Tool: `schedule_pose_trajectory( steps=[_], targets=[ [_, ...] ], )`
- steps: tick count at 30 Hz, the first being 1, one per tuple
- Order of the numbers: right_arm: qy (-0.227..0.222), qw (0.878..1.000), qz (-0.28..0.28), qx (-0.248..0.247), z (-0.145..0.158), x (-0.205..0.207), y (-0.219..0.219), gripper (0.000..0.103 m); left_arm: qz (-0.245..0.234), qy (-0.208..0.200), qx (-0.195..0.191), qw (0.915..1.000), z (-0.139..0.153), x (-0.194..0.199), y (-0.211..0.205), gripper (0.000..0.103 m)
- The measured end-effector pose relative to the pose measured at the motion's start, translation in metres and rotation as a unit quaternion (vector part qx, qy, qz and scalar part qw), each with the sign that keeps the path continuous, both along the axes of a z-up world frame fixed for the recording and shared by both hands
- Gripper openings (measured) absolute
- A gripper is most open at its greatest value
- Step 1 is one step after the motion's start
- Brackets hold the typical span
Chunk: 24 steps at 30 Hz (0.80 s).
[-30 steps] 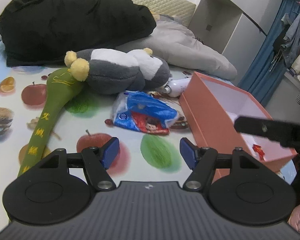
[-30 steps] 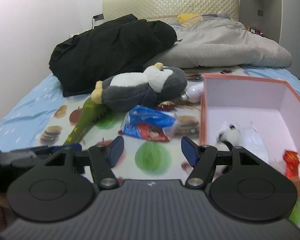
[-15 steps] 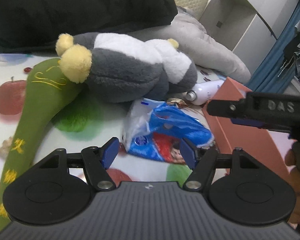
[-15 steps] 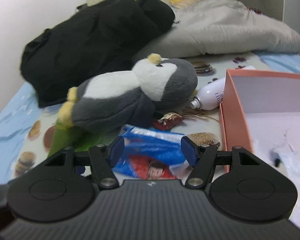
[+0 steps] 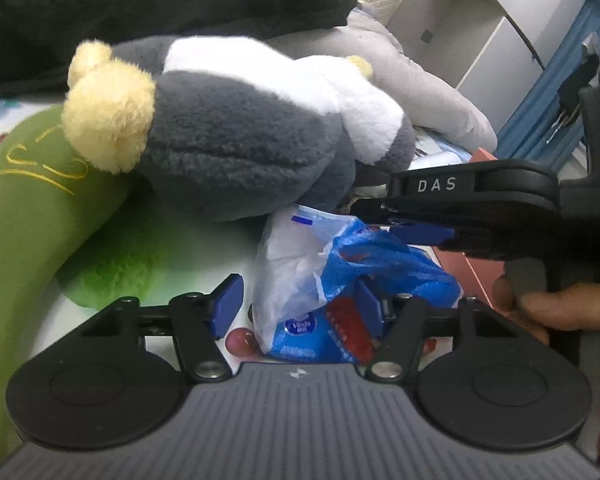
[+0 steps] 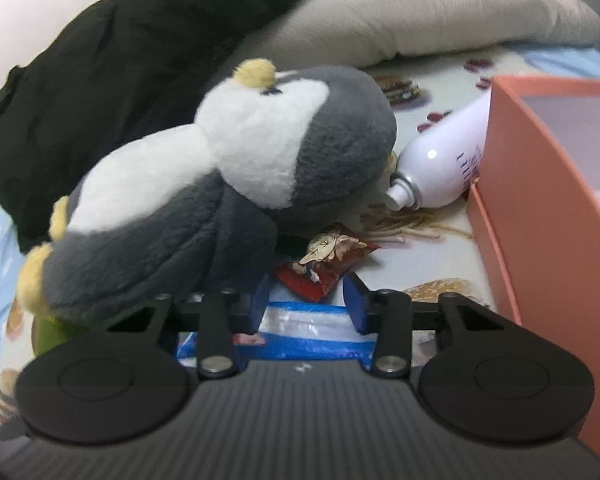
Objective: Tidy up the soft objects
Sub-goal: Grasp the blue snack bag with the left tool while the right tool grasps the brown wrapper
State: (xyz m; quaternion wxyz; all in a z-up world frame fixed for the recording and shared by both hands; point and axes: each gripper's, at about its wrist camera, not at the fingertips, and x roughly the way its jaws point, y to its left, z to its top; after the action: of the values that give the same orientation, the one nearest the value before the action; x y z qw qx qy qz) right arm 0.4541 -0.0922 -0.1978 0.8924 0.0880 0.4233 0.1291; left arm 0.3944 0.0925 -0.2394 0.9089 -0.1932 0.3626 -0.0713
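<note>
A grey and white plush penguin [image 5: 236, 128] lies on its side on the fruit-print bed sheet; it also shows in the right wrist view [image 6: 220, 184]. A blue and white plastic snack bag [image 5: 340, 276] lies in front of it. My left gripper [image 5: 296, 308] is open, its blue pads either side of the bag's near end. My right gripper [image 6: 306, 304] is open above the bag's far edge [image 6: 300, 332], close to a small red snack packet [image 6: 328, 256]. The right gripper also shows from the side in the left wrist view [image 5: 412, 224].
A long green plush [image 5: 32, 216] lies under the penguin's feet at the left. A salmon box [image 6: 556, 216] stands open at the right, a white spray bottle [image 6: 440, 168] against it. A black coat [image 6: 112, 64] and a grey duvet [image 6: 440, 12] lie behind.
Both grippers have moved forward and down towards the blue bag and the penguin. The right gripper's jaws have narrowed somewhat but stay open.
</note>
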Motion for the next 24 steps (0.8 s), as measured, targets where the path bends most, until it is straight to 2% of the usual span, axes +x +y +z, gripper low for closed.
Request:
schedule_pose_trajectory(
  steps=[2, 4, 6, 11, 13, 20, 24],
  targets=[
    [0.007, 1.0, -0.006, 0.006, -0.006, 0.005, 0.0, 0.043, -0.007, 0.001, -0.005, 1.0, -0.004, 0.006, 0.0, 0.06],
    [0.012, 1.0, -0.009, 0.006, -0.01, 0.009, 0.0, 0.036, -0.009, 0.001, -0.006, 0.9999, -0.004, 0.008, -0.001, 0.055],
    [0.02, 1.0, -0.013, 0.013, -0.014, 0.012, 0.0, 0.026, -0.007, 0.001, -0.005, 1.0, -0.005, 0.01, -0.002, 0.05],
    [0.018, 0.999, -0.013, 0.024, -0.013, 0.01, -0.001, 0.02, 0.002, 0.01, -0.009, 0.9999, -0.006, 0.011, 0.0, 0.03],
    [0.016, 1.0, -0.01, 0.021, -0.012, 0.007, 0.0, 0.019, 0.005, 0.015, -0.007, 0.9998, -0.005, 0.007, -0.001, 0.026],
    [0.005, 1.0, 0.009, 0.01, 0.006, -0.017, -0.001, 0.018, 0.033, 0.028, -0.001, 0.999, 0.003, -0.021, 0.003, 0.024],
    [0.0, 1.0, 0.017, 0.003, 0.017, -0.038, -0.004, 0.017, 0.053, 0.035, 0.017, 0.9978, 0.01, -0.05, 0.005, 0.024]
  ],
)
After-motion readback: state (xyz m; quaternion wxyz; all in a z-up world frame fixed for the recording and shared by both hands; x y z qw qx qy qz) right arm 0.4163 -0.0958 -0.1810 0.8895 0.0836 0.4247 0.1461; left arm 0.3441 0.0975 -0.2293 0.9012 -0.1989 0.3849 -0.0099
